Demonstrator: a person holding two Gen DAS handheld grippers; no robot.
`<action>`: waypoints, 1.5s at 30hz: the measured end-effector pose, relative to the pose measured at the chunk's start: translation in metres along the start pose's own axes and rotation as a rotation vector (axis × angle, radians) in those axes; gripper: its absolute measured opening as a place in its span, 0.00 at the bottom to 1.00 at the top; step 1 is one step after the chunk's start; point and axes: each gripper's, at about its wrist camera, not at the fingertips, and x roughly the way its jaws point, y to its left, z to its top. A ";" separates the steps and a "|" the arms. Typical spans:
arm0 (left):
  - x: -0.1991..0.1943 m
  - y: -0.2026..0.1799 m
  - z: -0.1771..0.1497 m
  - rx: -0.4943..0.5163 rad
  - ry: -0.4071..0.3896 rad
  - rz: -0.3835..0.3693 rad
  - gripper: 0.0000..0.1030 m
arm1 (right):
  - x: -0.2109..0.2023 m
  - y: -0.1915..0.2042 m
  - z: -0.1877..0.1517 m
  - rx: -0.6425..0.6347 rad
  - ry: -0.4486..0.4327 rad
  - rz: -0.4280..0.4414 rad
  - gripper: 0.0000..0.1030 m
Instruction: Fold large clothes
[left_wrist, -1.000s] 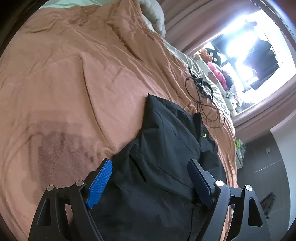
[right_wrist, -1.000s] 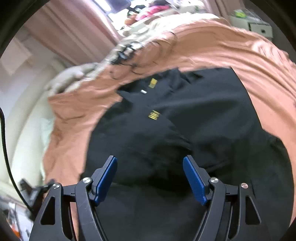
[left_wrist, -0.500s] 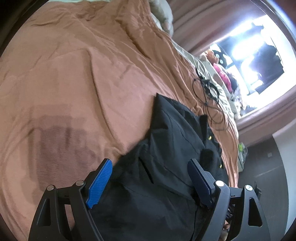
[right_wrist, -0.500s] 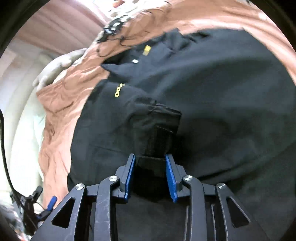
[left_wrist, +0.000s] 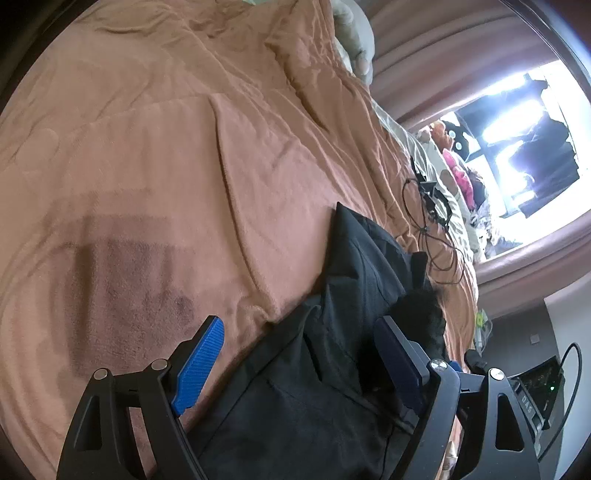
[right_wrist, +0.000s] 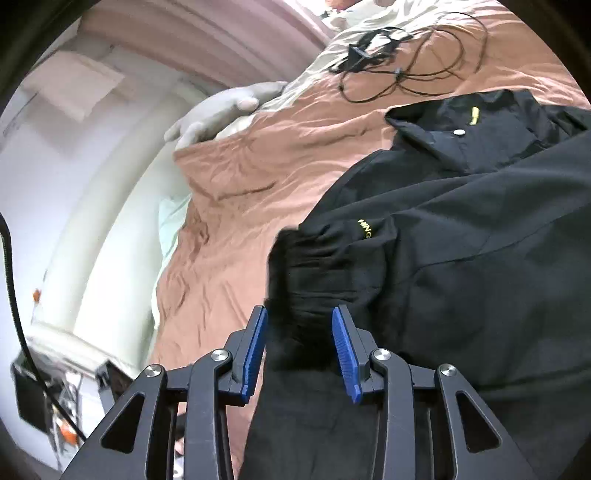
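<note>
Spread across the bed, the rust-brown blanket gave me a broad, soft working surface, with a tangle of black cable lying near its far edge and pale curtains behind. On it lay the black jacket, collar toward the cable, its body mostly flat and a yellow logo showing on the chest. I had the right gripper around the ribbed sleeve cuff; its jaws had just been opening a touch after closing in, and the bunched cuff sat between the blue pads, filling the gap, so I judged it was held, though loosely enough that I would not trust a fast pull. I held the cuff because it is the one firm handle on a sleeve, and carrying it inward over the body lays the arm across the chest for the first fold. My left gripper stood wide apart and held nothing, poised over the jacket's near side, where it met the blanket. I kept it there, I think, to pin or catch the hem once the sleeve was laid down. The fold looked barely begun, and slippery fabric could have slid off the cuff grip.
</note>
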 end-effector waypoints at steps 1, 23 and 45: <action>0.000 0.000 0.000 0.000 -0.002 -0.001 0.82 | -0.003 -0.002 -0.002 -0.005 -0.004 0.004 0.36; -0.015 -0.063 -0.067 0.317 0.020 0.015 0.82 | -0.197 -0.109 -0.060 0.033 -0.164 -0.383 0.57; -0.136 -0.001 -0.128 0.488 -0.012 0.067 0.99 | -0.334 -0.188 -0.182 0.168 -0.225 -0.477 0.95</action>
